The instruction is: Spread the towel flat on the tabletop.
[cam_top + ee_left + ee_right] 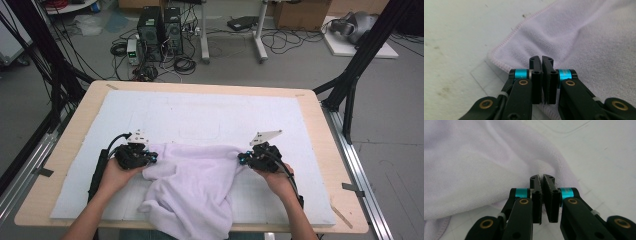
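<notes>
- My left gripper [150,159] has its jaws pressed together on the hemmed edge of the towel [192,185]; in the left gripper view [541,60] only a thin fold sits between them, close to the corner. A grip that shallow could slip off the hem if I pull hard.
- My right gripper [243,158] is likewise pinching the towel's opposite edge. In the right gripper view [542,178] the cloth [474,170] bunches around the jaws, so I may be holding more than one layer, and the spread could come out twisted.
- The towel lies crumpled on the white mat [200,115] at the near side of the bench [310,100], its lower part hanging over the near edge. That hanging weight drags against both pinches; if one lets go, I judge the towel could slide off toward the floor.
- If I pull my hands apart unevenly, the middle stays wrinkled or one corner tears free.
- Lifting too low would drag the cloth and shift the mat.
</notes>
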Demonstrator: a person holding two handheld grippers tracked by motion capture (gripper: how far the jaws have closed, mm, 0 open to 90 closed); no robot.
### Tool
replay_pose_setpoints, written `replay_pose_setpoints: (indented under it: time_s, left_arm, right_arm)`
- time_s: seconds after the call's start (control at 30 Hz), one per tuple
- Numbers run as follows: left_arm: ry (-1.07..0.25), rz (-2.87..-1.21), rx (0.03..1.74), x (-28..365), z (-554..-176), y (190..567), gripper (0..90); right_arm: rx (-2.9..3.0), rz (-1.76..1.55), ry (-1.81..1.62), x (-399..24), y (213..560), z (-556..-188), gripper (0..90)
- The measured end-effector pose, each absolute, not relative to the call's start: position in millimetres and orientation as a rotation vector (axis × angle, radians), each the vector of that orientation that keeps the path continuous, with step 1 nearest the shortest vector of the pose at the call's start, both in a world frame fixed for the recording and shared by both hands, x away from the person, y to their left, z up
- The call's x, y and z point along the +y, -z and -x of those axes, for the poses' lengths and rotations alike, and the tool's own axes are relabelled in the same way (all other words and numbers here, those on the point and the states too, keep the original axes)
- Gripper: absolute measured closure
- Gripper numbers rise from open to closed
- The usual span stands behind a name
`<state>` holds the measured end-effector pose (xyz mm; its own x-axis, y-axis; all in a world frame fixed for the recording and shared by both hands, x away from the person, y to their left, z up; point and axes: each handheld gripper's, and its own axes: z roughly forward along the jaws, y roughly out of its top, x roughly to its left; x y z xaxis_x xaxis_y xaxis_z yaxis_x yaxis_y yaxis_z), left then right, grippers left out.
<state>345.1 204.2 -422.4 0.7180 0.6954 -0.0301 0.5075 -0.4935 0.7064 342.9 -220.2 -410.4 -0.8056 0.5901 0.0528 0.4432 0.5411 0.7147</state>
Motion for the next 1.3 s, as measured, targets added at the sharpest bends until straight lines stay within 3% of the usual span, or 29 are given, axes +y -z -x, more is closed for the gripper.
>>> replay_pose_setpoints:
  time_s: [0.2,0.23,0.43,0.5,0.53,0.6,0.83,1.3]
  left_arm:
    - [-0.416,-2.139,0.929,200.9,-372.7,387.8,86.8]
    - [-0.435,-2.132,0.931,200.3,-379.9,378.5,86.8]
    - [-0.681,-2.119,0.936,185.9,-433.8,315.4,86.8]
    - [-0.769,-2.060,0.959,182.5,-449.2,303.4,82.0]
    - [-0.767,-2.038,0.985,180.8,-454.2,302.9,59.4]
    - [-0.682,-2.075,0.999,180.0,-459.9,310.9,55.0]
    - [-0.553,-2.099,0.958,197.7,-427.3,352.3,52.6]
    - [-0.389,-2.094,0.790,203.7,-323.2,385.6,47.2]
  right_arm:
    - [2.545,-0.853,-1.126,-229.8,380.1,-366.0,86.5]
    - [2.509,-0.853,-1.104,-232.9,362.6,-377.0,86.7]
    - [2.412,-0.858,-1.038,-236.1,312.1,-413.0,86.9]
    - [2.327,-0.890,-1.008,-236.0,297.4,-431.8,81.5]
    - [2.287,-0.959,-0.999,-233.3,295.8,-448.0,66.8]
    - [2.308,-0.991,-0.997,-230.8,299.4,-452.3,64.2]
    - [2.453,-0.907,-1.045,-210.9,339.7,-432.3,59.6]
    - [2.555,-0.793,-1.197,-213.7,384.6,-334.3,52.3]
